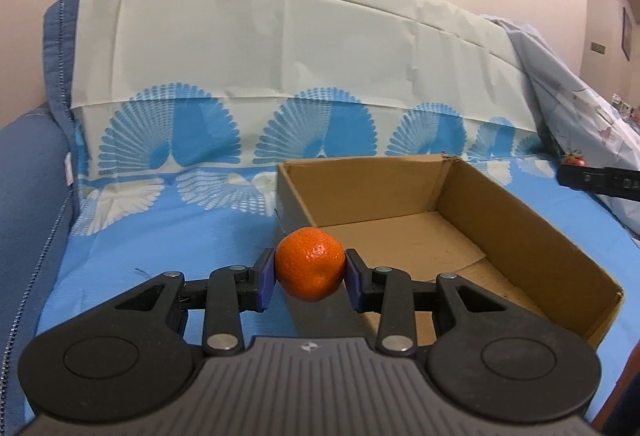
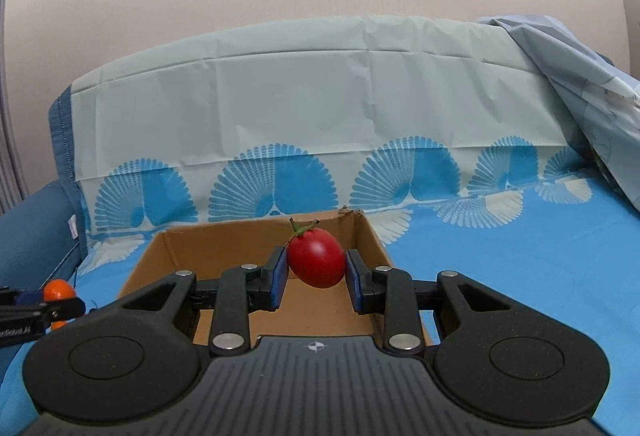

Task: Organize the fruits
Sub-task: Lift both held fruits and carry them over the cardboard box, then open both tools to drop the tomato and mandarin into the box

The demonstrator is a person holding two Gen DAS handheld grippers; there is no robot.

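- Mandarin (image 1: 310,264): round, pebbled orange skin, pinched at its sides between the two blue pads (image 1: 266,282) of the left gripper (image 1: 310,278). No clear long axis; no stem end shows.
- Left gripper: jaws closed to the fruit's width, grasping the mandarin off the cloth. The fruit hangs at the near left outer corner of the cardboard box (image 1: 520,220), over its edge.
- Tomato (image 2: 317,257): small, red, oval, clamped between the blue pads (image 2: 279,276) of the right gripper (image 2: 316,276). Long axis tilted, green stem end pointing up and to the left, blunt end down and right.
- Right gripper: jaws closed on the tomato, held above the open box (image 2: 374,236), in front of its far wall.
- Box: open-topped, brown; no fruit is visible inside it in the left view. It sits on a blue sheet (image 1: 168,236) with a white and blue fan print.
- Behind: the sheet runs up over a backrest; a pale patterned cloth (image 2: 592,84) is bunched at the right.
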